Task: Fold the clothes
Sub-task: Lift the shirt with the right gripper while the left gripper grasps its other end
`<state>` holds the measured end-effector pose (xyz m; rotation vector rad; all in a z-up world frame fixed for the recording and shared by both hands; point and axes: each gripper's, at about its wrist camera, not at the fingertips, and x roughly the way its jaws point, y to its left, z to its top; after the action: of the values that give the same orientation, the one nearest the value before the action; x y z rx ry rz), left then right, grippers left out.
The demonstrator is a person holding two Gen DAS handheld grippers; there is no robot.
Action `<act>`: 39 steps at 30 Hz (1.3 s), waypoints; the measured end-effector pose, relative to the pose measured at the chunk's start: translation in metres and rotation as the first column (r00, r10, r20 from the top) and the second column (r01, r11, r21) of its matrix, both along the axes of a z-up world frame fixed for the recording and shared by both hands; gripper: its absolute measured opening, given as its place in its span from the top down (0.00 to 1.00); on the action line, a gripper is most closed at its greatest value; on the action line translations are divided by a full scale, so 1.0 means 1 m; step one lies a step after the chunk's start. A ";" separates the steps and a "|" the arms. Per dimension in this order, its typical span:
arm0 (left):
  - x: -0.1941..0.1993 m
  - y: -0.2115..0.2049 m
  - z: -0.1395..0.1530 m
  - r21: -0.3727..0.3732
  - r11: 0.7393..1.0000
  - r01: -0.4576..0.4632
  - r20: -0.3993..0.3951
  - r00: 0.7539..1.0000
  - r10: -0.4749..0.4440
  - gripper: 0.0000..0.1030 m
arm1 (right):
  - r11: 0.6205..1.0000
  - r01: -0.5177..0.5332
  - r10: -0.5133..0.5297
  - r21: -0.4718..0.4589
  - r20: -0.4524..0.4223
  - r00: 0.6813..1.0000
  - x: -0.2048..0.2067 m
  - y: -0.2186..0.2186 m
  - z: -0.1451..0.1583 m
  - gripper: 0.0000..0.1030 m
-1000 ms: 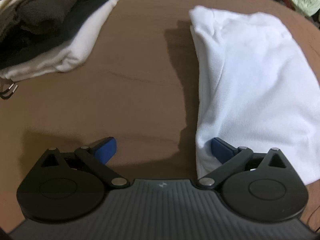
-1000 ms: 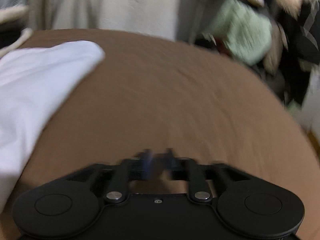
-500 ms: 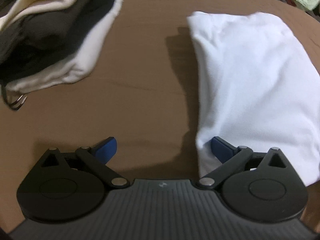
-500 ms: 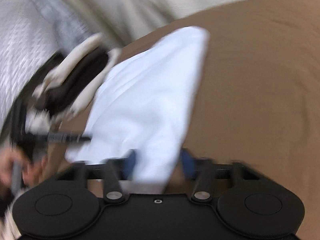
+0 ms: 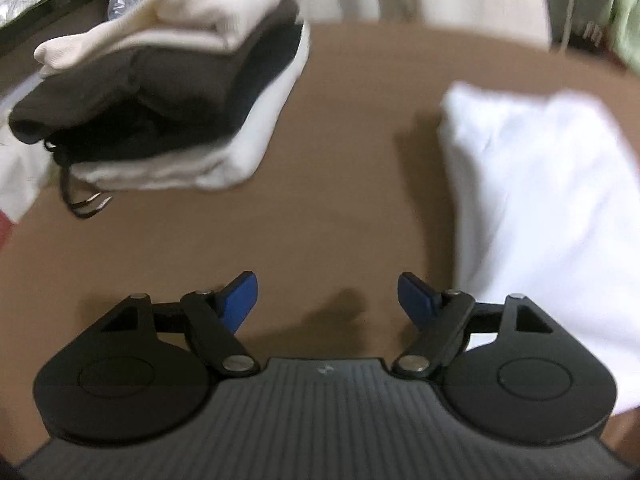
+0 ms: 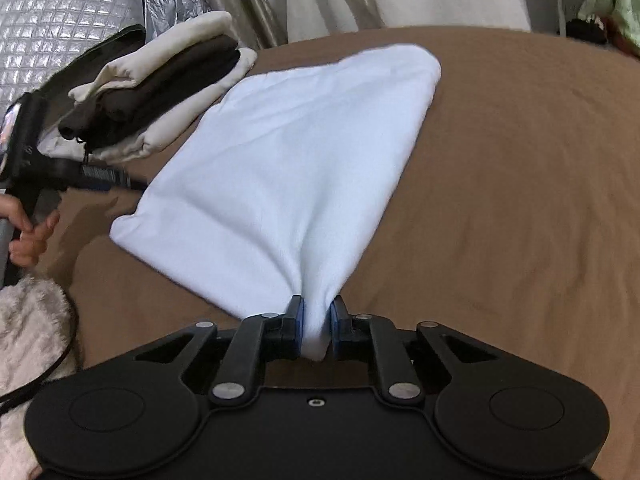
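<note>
A folded white garment (image 6: 288, 168) lies on the brown table (image 6: 520, 200). My right gripper (image 6: 316, 328) is shut on its near edge, and the cloth bunches between the blue pads. In the left wrist view the same garment (image 5: 552, 208) lies at the right. My left gripper (image 5: 327, 300) is open and empty over bare table, just left of the garment. The left gripper also shows in the right wrist view (image 6: 100, 178), held by a hand at the far left.
A stack of folded cream, brown and black clothes (image 5: 168, 92) sits at the table's back left, also in the right wrist view (image 6: 160, 92). A fluffy pale cloth (image 6: 28, 344) lies at the near left. Loose clothes and a silver quilted sheet (image 6: 72, 12) lie behind.
My right gripper swung left to the white garment and shut on its near edge. My left gripper drew back off the garment's edge and tilted up, staying open.
</note>
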<state>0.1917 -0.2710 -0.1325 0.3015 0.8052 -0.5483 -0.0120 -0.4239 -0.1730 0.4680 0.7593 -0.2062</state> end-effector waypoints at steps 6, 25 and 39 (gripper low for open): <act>-0.022 -0.009 0.009 -0.157 0.983 0.094 -0.113 0.987 -0.112 0.21 | 0.979 -0.019 0.006 0.204 0.063 0.998 -0.023 -0.018 -0.004 0.67; -0.023 -0.010 -0.032 -0.149 0.932 -0.331 -0.428 0.871 0.241 0.11 | 0.856 0.057 -0.194 0.513 0.218 0.957 0.002 -0.030 -0.035 0.82; -0.087 -0.002 -0.030 -0.326 0.834 -0.445 -0.654 0.743 0.140 0.08 | 0.868 -0.048 -0.142 0.494 0.341 0.929 0.054 -0.049 0.061 0.83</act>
<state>0.1042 -0.2734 -0.1623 -0.4905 1.2888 -0.5116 0.0419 -0.4730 -0.1116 0.9897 0.4204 0.0404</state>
